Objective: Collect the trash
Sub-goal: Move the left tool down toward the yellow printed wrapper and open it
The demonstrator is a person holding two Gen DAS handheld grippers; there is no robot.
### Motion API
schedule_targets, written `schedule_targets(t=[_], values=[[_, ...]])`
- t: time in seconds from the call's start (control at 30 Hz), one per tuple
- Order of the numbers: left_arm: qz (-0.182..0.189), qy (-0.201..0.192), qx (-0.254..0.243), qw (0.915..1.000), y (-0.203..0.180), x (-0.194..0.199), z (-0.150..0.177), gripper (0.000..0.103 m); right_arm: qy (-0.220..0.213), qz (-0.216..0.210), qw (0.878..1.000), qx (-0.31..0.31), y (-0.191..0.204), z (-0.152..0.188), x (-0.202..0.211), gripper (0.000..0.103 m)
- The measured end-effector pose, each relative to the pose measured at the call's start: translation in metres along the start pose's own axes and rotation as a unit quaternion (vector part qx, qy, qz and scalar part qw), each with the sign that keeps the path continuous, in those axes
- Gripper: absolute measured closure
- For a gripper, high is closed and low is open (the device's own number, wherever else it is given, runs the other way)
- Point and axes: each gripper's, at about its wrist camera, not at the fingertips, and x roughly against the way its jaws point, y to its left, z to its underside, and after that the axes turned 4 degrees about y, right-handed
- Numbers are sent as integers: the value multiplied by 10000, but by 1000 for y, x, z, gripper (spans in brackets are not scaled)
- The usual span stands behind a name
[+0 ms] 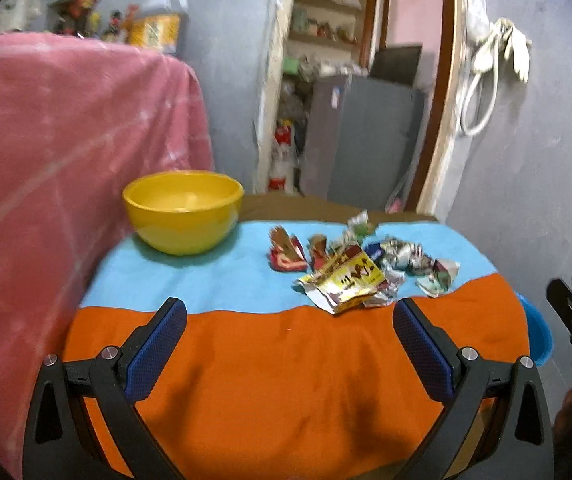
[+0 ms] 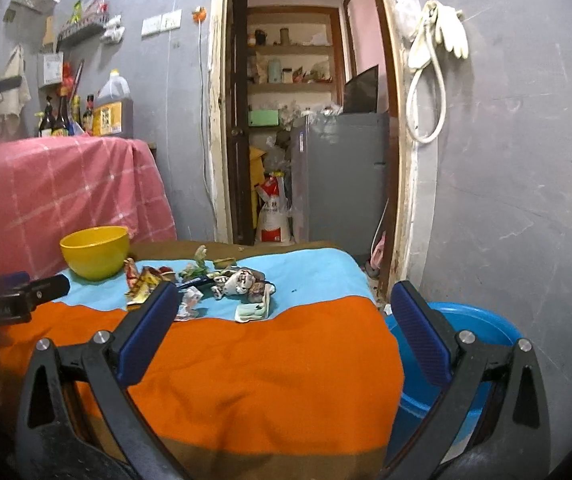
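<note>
Two grippers: your left gripper [image 1: 289,320] and right gripper [image 2: 286,304] both spread wide, holding nothing.
Trash: wrapper pile [image 1: 360,268] on the table's [image 2: 245,360] blue band.
Edge: blue basin [image 2: 482,328] beside right edge.
Bowl: yellow bowl [image 1: 183,210], looks empty.

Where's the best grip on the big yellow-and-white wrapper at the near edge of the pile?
Probably the yellow wrapper's near crumpled edge, which overhangs the orange band and lifts off the cloth. Come in low from the near side with the left gripper, open and roughly lined up with it; the far side is crowded by other wrappers.
</note>
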Motion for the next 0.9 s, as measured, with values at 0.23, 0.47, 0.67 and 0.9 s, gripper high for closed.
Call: schedule_targets(t=[0.23, 0.47, 0.67, 0.9], values=[[-93, 543, -197, 9983, 1, -38, -18, 5, 850, -200, 9961, 109, -4, -4, -72, 0], [100, 1050, -335, 9939, 8, -73, -28, 33, 1653, -389, 9855, -43, -9, -1, -127, 2], [527, 1348, -285, 9891, 10, -91, -32, 60, 1868, -396, 9816, -6, -9, -4, -149, 32], [723, 1427, -349, 9865, 5, -92, -36, 87, 1947, -647, 9787, 14, -7, -2, -155, 60]])
